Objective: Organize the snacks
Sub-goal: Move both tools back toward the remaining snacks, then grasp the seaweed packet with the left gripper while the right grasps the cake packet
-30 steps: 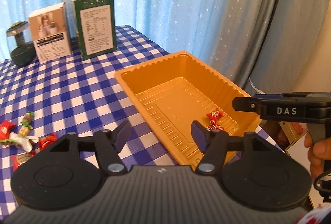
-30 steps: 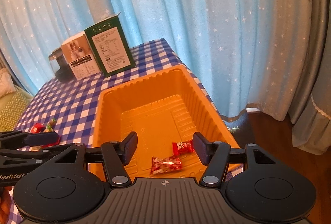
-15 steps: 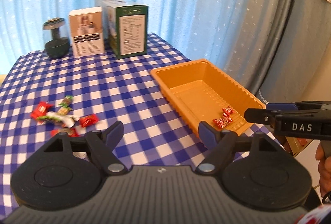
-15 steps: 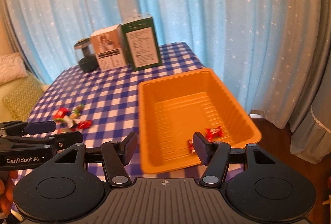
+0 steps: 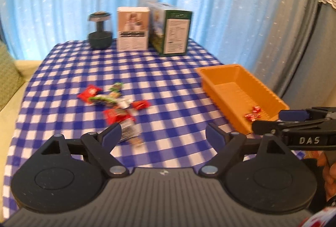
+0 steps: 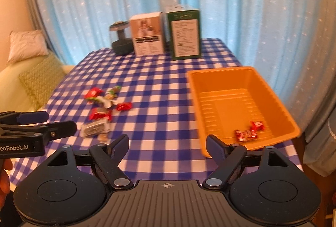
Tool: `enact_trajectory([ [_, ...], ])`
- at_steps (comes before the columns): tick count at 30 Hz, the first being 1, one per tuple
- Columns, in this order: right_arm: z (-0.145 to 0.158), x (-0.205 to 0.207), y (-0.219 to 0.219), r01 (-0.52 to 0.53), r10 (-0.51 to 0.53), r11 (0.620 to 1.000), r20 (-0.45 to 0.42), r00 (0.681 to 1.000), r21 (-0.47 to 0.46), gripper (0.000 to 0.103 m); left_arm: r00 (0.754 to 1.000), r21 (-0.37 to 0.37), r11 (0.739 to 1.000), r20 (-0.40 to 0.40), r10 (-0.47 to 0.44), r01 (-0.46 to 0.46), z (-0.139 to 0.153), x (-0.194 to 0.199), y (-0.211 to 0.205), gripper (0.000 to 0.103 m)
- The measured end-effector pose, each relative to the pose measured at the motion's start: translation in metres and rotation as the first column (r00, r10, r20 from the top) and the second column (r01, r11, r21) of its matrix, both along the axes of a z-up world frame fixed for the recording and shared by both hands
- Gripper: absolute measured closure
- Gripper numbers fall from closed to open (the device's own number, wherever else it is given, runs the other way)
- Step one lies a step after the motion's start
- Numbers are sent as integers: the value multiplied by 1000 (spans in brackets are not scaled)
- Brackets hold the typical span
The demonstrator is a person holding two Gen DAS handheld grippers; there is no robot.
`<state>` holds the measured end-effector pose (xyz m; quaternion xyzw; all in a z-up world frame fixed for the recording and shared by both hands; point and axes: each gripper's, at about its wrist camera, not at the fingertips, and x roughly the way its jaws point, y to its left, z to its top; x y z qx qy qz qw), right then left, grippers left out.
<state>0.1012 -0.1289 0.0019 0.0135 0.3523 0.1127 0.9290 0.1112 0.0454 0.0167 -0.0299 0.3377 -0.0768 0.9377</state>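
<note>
My left tool point(image 5: 163, 134) and right tool point(image 6: 167, 142) hang wide open and empty above the checked counter point(image 6: 159, 88); wrapped snacks point(image 6: 104, 108) lie scattered at its left, two red candies point(image 6: 250, 131) inside the orange tray point(image 6: 279, 105).

both views are blurred, so the print on the white box point(image 5: 133, 28) and the green box point(image 6: 185, 35) cannot be read. the wrapped snacks point(image 5: 114, 104) lie in an unclear heap; one dark packet point(image 6: 94, 128) cannot be identified. the cushion point(image 5: 7, 73) is cut by the left edge.
</note>
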Motion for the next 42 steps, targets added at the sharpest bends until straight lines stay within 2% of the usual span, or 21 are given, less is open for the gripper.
enact_trajectory([
  [8,-24,10,30,-84,84,996,-20,996,20,22,999,52,998,-24,47,-46,-18,-7,50,18],
  [13,-39,22,42,-130,131,991,-28,991,30,22,999,99,995,-34,11,-8,-33,3,62,19],
  [16,-49,33,45,-147,148,989,-36,988,30,22,999,138,990,-54,0,8,-47,16,64,24],
  [19,-61,46,49,-159,160,987,-46,986,25,23,997,145,989,-78,-14,25,-60,32,68,26],
  [26,-89,77,58,-192,193,981,-71,979,26,26,986,188,974,-127,-105,127,-98,78,73,34],
  [32,-110,100,66,-196,198,980,-97,975,25,31,967,214,948,-150,-204,234,-123,110,69,39],
  [36,-117,110,66,-189,193,981,-114,975,42,31,952,235,926,-153,-266,296,-134,125,61,44],
  [39,-121,114,69,-196,202,979,-123,972,58,31,942,220,920,-163,-292,323,-139,131,57,59],
  [42,-122,118,74,-200,208,977,-127,970,72,31,942,229,920,-181,-281,318,-140,129,54,66],
])
